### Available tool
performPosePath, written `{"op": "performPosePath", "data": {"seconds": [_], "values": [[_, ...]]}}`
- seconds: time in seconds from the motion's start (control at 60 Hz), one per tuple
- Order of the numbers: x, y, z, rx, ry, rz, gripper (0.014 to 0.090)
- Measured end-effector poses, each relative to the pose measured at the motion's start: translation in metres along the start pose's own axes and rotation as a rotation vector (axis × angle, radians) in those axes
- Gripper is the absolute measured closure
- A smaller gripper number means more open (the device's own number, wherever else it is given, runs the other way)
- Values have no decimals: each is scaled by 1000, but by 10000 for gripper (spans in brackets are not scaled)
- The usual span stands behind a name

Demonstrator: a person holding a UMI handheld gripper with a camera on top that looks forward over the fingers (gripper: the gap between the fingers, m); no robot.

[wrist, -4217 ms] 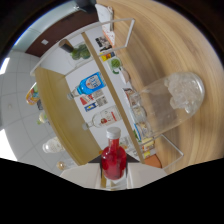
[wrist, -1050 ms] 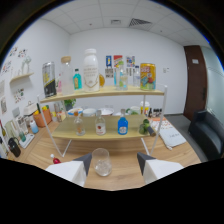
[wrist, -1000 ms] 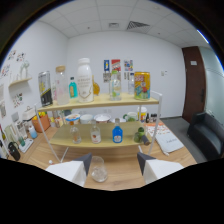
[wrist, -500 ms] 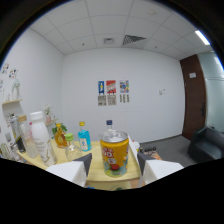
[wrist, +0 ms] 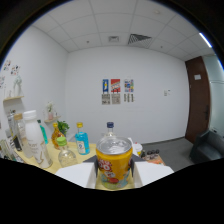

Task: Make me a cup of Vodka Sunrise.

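A yellow-orange drink can (wrist: 114, 164) with a silver top stands on the wooden top shelf (wrist: 52, 169), right between my fingers. My gripper (wrist: 114, 172) is open around it, and the dark fingertips (wrist: 92, 163) sit close beside the can's sides. I cannot see any pressing grip. A clear bottle with a blue cap (wrist: 110, 129) stands just behind the can. To the left beyond the fingers are a tall white bottle (wrist: 35, 139), a blue bottle with a yellow cap (wrist: 81, 141), a green-orange bottle (wrist: 59, 136) and a clear glass (wrist: 66, 156).
The shelf top is crowded with bottles left of the can. A white wall with posters (wrist: 117, 91) lies beyond, with a dark brown door (wrist: 197, 102) to the right. More shelving with small items (wrist: 12, 107) is at the far left.
The view rose from the lower shelves to the top shelf. The glass that was between the fingers is gone from there; the can now stands between them and looks closer than half a second ago.
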Motion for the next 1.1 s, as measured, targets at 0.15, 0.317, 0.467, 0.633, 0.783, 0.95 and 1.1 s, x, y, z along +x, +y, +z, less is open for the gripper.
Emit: {"op": "performPosePath", "data": {"seconds": [0.15,0.317,0.467,0.633,0.783,0.95,1.1], "values": [[-3,-27,-32,67,9,-6,531],[-18,-26,-80,100,-1,44,532],[-38,44,-100,4,11,100,534],[-53,149,-98,-121,31,92,535],[-62,208,-86,-201,60,-9,534],[-70,216,-76,-214,103,-352,536],[-82,206,-67,-187,122,-758,535]]}}
